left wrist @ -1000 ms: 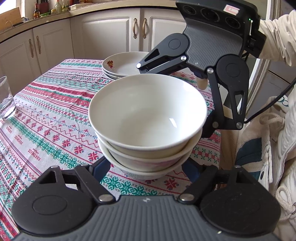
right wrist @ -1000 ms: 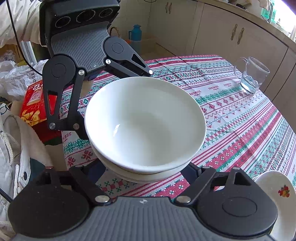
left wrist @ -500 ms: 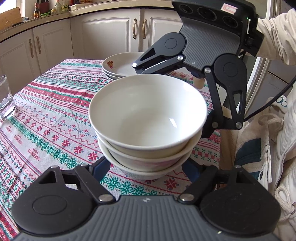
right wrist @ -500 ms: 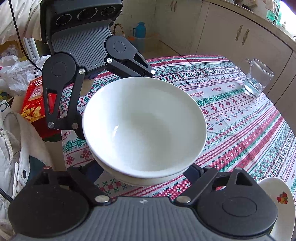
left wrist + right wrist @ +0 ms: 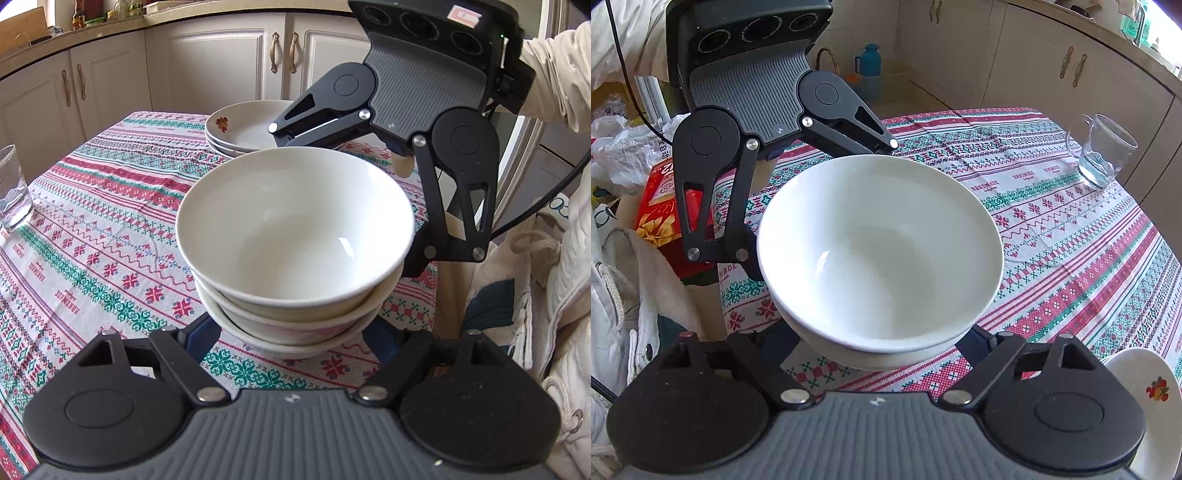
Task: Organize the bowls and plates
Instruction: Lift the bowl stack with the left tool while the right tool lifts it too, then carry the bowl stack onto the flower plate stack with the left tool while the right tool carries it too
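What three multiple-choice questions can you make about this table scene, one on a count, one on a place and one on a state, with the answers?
1. How many white ceramic bowls are nested in the stack?
A. two
B. three
C. five

2. Where does the pile of white flower-printed plates stand?
A. on the patterned tablecloth, beyond the bowls
B. on the kitchen counter
C. inside the top bowl

3. How is the clear glass mug?
A. lying on its side
B. upside down
C. upright, with some water in it

Answers:
1 B, since the left wrist view shows three rims, one above another.
2 A, since the same view shows the plates resting on the cloth behind the bowls.
3 C, since its mouth faces up and water sits at its bottom.
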`<state>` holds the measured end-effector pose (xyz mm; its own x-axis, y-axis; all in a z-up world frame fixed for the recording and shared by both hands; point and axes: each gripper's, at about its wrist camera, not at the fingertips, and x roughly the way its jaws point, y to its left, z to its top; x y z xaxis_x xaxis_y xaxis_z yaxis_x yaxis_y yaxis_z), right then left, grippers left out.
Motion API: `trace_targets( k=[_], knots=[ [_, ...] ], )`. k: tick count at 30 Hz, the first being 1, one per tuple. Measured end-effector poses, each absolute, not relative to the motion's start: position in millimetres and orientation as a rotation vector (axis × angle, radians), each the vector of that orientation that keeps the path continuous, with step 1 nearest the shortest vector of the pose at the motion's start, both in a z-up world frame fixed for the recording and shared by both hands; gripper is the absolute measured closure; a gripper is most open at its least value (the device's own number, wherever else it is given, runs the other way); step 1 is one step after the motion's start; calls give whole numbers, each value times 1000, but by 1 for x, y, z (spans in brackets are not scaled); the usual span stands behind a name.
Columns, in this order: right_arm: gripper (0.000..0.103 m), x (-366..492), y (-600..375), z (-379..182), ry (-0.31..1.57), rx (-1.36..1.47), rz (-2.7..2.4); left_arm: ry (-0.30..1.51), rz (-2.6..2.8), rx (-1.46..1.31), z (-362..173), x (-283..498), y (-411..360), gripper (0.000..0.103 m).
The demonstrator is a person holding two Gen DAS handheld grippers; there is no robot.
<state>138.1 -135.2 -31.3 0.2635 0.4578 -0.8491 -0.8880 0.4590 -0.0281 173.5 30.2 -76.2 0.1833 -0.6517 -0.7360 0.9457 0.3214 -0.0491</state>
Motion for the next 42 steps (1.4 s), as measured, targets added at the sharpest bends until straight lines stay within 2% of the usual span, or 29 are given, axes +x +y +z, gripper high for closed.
trace_targets(
  k=[13,30,42],
  knots=[
    [11,139,-155,-8,866,-562,977,729,-1167,477,-51,177,11,20],
    [11,156,-231,33,815,-569,832,619,-1249,542,-20,220,-75,20],
    [11,183,-303,24,853,-554,697,603,-1341,577,-39,265,-152,20]
  ],
)
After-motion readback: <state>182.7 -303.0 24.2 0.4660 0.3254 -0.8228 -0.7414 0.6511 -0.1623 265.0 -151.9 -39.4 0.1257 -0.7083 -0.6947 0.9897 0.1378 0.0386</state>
